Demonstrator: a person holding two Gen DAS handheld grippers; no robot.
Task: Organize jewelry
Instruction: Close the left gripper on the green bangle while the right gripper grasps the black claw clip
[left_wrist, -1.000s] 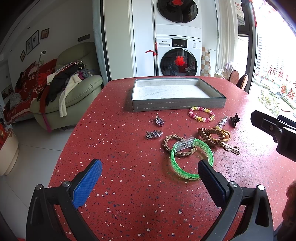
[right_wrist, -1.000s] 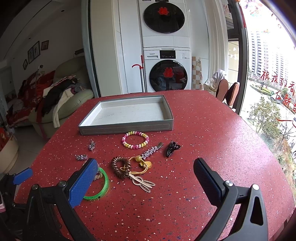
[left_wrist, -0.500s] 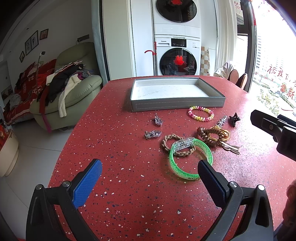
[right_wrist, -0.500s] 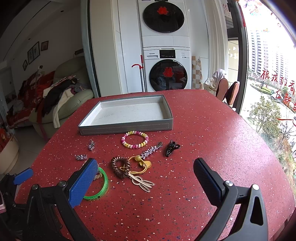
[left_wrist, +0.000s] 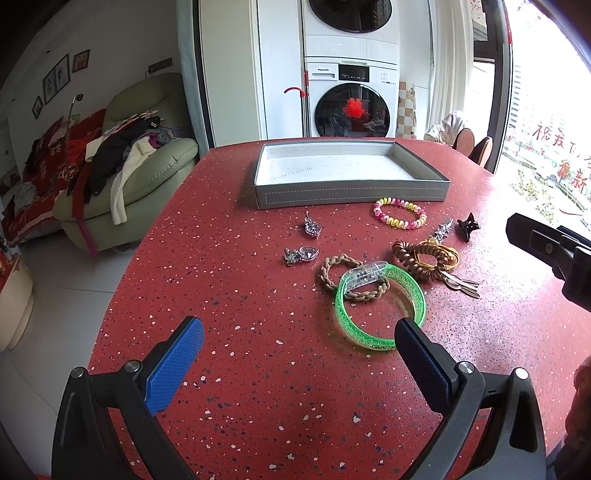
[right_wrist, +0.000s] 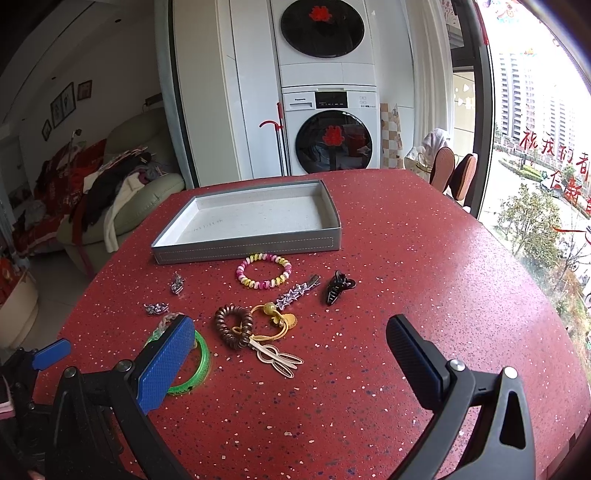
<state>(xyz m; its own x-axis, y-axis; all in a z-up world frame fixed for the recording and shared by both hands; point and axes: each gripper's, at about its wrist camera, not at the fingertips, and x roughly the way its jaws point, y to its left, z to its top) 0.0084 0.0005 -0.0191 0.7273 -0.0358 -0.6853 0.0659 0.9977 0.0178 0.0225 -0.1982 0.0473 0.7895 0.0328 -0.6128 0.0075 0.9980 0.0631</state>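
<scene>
Red speckled stone fills both views: the worktop (left_wrist: 229, 280), with jewelry strewn across it and a grey tray (left_wrist: 351, 192) sitting at the far side, its white lining bare. Left tool (left_wrist: 295, 343) hangs above the near edge, fingers spread wide, gripping nothing. Just ahead of its right finger lies the green bangle (left_wrist: 380, 306), resting over a braided bracelet (left_wrist: 351, 277). Beyond that, two small silver charms (left_wrist: 306, 240) sit apart from the pile, and the pink-and-yellow beaded bracelet (left_wrist: 400, 218) lies just in front of the tray wall. Right tool (right_wrist: 291, 343) is likewise spread open and empty, hovering over the worktop. Between its fingers and the tray: a brown coil hair tie (right_wrist: 232, 326) touching a yellow cord keyring (right_wrist: 275, 332), a sparkly star clip (right_wrist: 297, 291), and a black claw clip (right_wrist: 338, 286) off to the right.
</scene>
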